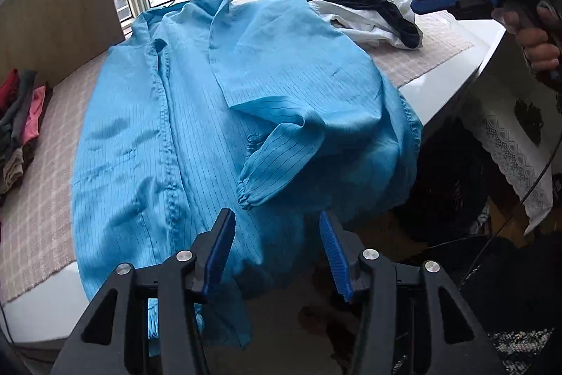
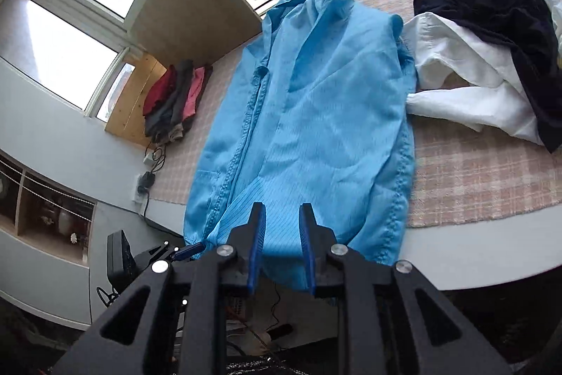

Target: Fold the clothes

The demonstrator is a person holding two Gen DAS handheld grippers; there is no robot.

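Blue jacket point(image 1: 217, 101) spread mid-frame on bench point(image 2: 491, 234), hem overhanging the near edge | left claw point(image 1: 277, 252) open, empty | right claw point(image 2: 282, 245) slightly parted, empty | I'd pinch both hem corners evenly, then fold upward keeping the sleeve point(image 1: 281, 146) tucked flat.

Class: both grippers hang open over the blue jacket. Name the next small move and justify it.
Probably lower the left gripper and right gripper onto the blue jacket hem draping over the table edge: sleeves look folded in, both jaws empty, so folding the hem upward seems next.
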